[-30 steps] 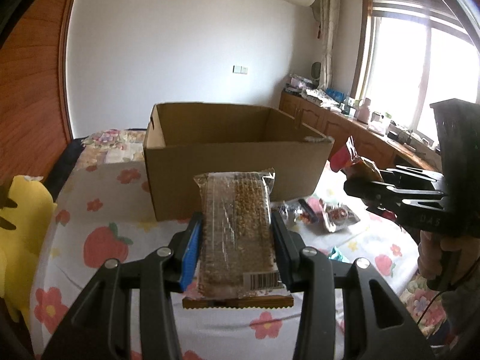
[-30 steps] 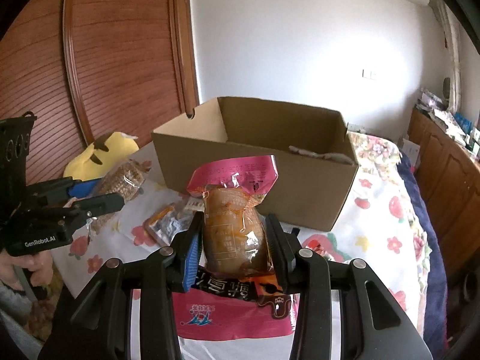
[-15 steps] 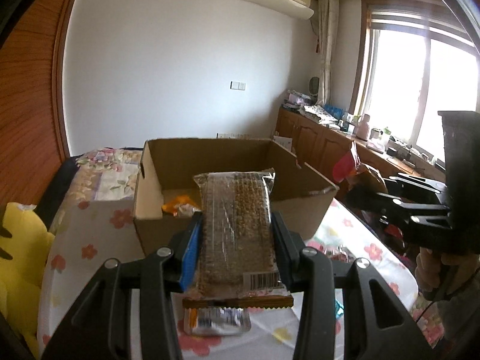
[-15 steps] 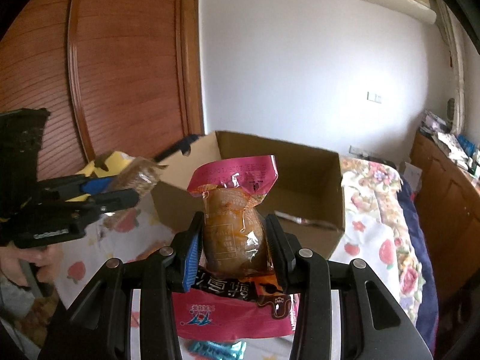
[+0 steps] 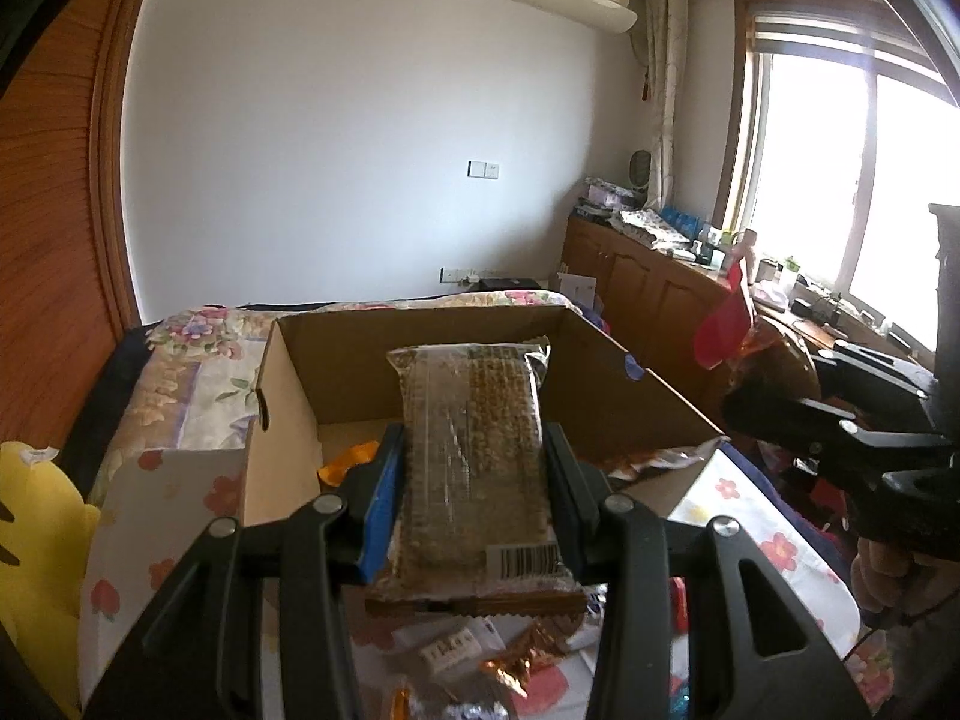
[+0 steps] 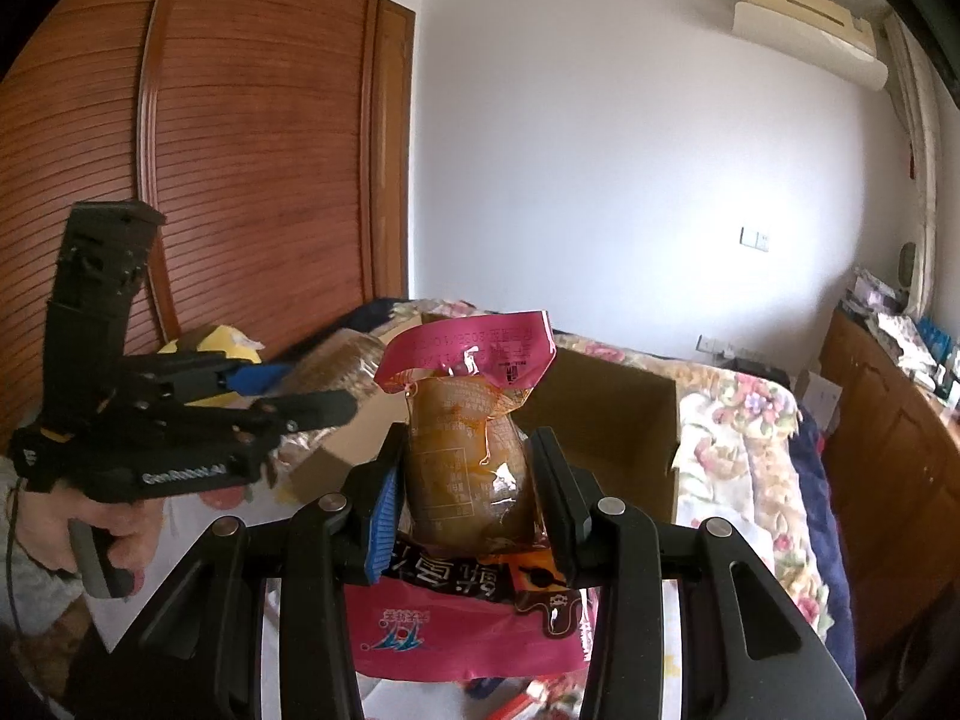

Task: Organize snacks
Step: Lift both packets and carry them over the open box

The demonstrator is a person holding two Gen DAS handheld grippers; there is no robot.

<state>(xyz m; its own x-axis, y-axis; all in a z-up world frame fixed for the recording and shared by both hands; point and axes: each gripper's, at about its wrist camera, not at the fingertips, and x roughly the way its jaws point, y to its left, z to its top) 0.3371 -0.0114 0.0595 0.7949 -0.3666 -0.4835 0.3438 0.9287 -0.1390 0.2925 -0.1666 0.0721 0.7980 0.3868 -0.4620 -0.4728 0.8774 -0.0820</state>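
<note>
My left gripper (image 5: 471,450) is shut on a clear-wrapped brown cereal bar pack (image 5: 474,456), held above the near wall of an open cardboard box (image 5: 282,408). An orange wrapper (image 5: 351,459) lies inside the box. My right gripper (image 6: 462,480) is shut on a pink-topped pouch with a brown snack (image 6: 468,438), raised in front of the same cardboard box (image 6: 612,420). The right gripper (image 5: 774,414) with its pink pouch shows at the right of the left wrist view. The left gripper (image 6: 312,396) with the bar appears at the left of the right wrist view.
Loose snack packets (image 5: 480,654) lie on the flowered cloth (image 5: 756,516) below the grippers. A yellow plush toy (image 5: 30,528) sits at the left. Wooden cabinets (image 5: 648,294) with clutter stand by the window. A wooden wardrobe (image 6: 240,168) rises behind the box.
Both grippers have risen and moved toward the box with their packs still held. The box's inside now shows in the left wrist view, and the left gripper has come closer to the box.
</note>
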